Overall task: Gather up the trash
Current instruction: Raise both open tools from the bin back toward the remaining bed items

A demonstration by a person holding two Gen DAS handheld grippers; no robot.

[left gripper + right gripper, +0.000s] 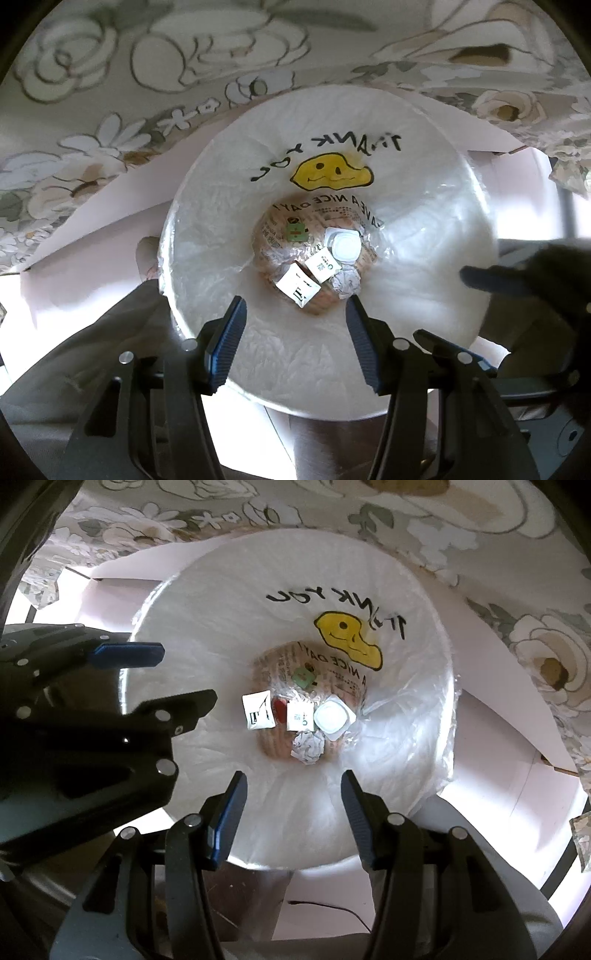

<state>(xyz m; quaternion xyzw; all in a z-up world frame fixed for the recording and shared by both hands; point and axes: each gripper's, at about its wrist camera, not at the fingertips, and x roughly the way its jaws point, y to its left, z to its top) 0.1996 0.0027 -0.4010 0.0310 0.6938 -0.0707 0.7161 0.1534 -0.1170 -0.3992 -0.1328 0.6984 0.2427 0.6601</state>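
A bin lined with a white plastic bag (424,229) (207,602), printed with a yellow smiley (332,171) (351,642), opens straight below both grippers. At its bottom lie a white plastic cup (345,245) (332,716), a crumpled paper ball (345,282) (308,747), a white packet with black print (297,290) (257,710), a small labelled packet (321,266) (300,716) and a green packet (295,230) (304,675). My left gripper (295,306) (177,675) hangs open over the bag, nothing between its blue pads. My right gripper (293,779) is open and empty too; one of its fingers (487,280) shows at the bag's right.
A floral tablecloth (110,74) (480,524) hangs behind the bin, with a white board (110,221) (517,686) under its edge. Grey fabric (74,350) lies beside the bin at lower left. A thin black cable (332,908) runs on the floor below.
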